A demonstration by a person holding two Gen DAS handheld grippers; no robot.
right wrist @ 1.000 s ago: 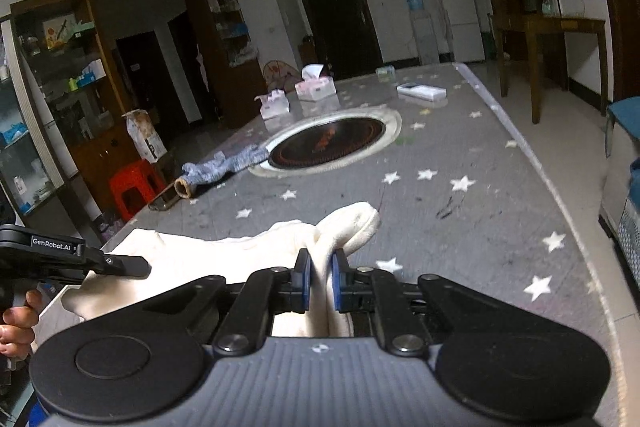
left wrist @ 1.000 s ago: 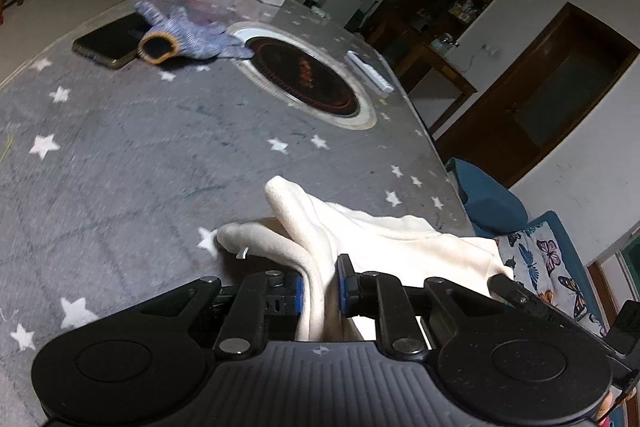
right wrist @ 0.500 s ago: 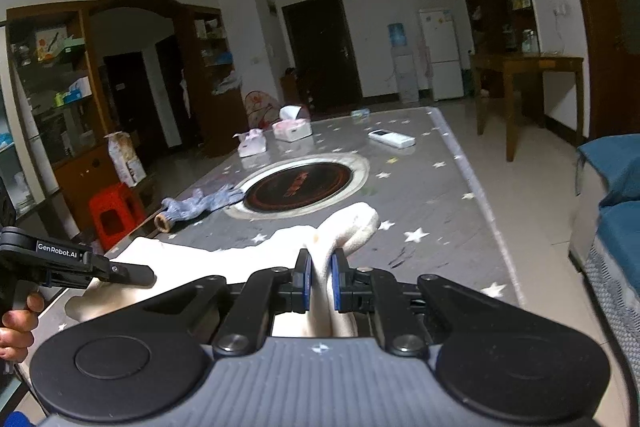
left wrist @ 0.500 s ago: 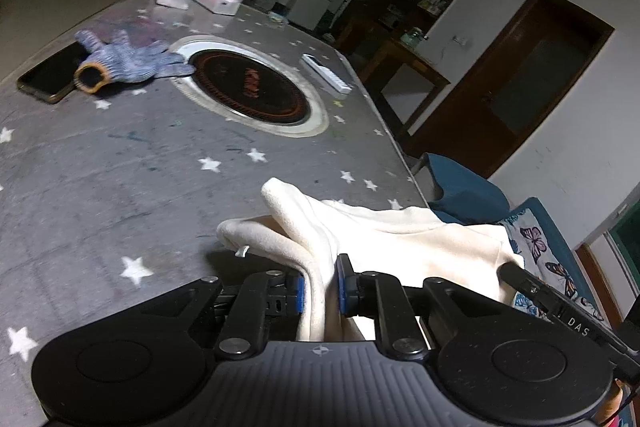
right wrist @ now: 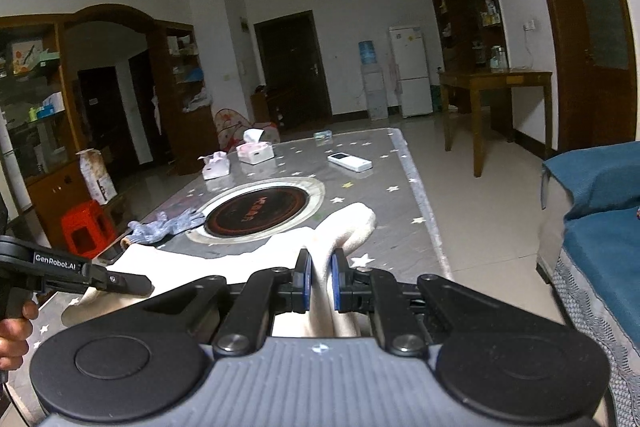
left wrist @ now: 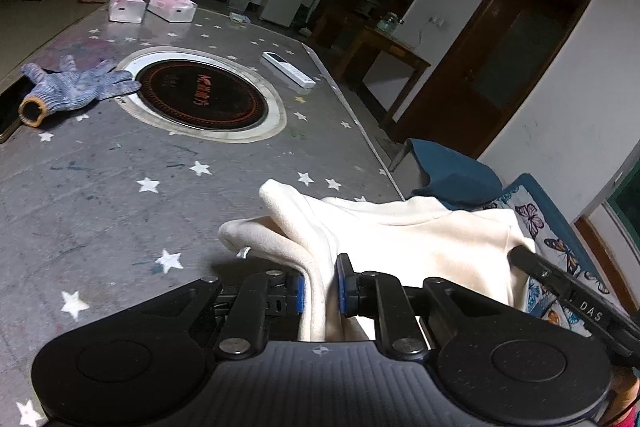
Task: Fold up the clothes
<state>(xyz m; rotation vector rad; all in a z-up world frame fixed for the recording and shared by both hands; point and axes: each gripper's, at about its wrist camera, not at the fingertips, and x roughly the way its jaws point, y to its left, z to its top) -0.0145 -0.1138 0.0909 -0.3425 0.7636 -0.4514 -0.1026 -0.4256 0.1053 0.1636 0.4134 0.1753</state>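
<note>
**Cream cloth on starred grey**

The garment [left wrist: 400, 231] is cream. The tabletop [left wrist: 100, 187] is grey with white stars, its round inset [left wrist: 202, 95] black, ringed white. The glove [left wrist: 76, 89] is mottled blue, orange-cuffed. Gripper pads [right wrist: 304, 281] are blue.

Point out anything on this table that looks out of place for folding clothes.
A lone blue work glove lies by the round cooktop, partly over a phone. Nothing looks spilled or damaged.

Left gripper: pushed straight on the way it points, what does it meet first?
The cream garment already pinched in the left gripper; past its bunched fold, probably bare grey tabletop, though depth is unclear.
</note>
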